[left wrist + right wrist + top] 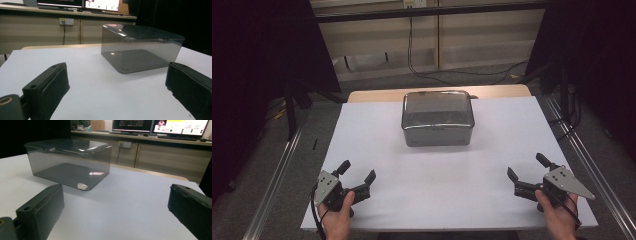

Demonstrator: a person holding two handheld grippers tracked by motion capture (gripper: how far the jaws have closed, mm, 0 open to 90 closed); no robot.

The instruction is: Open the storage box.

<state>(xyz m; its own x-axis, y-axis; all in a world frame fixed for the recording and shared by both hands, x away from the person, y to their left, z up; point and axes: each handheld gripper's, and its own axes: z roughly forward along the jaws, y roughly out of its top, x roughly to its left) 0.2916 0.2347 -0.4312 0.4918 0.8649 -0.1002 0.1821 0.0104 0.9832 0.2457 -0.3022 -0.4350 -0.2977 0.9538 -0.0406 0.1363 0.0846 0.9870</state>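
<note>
We see a white table (pixel 437 165) across the middle of the high view. A smoky clear box (pixel 438 118) with its lid on sits upper centre; whether it holds anything we cannot tell through the tint. At lower left, the left gripper (pixel 358 176) is held with jaws spread, grasping nothing. At lower right, the right gripper (pixel 527 166) likewise gapes empty.

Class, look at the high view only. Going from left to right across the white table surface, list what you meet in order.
Left hand-held gripper → smoky translucent box → right hand-held gripper. Both grippers rest open near the front edge of the white table; the box sits farther back, near the middle.
</note>
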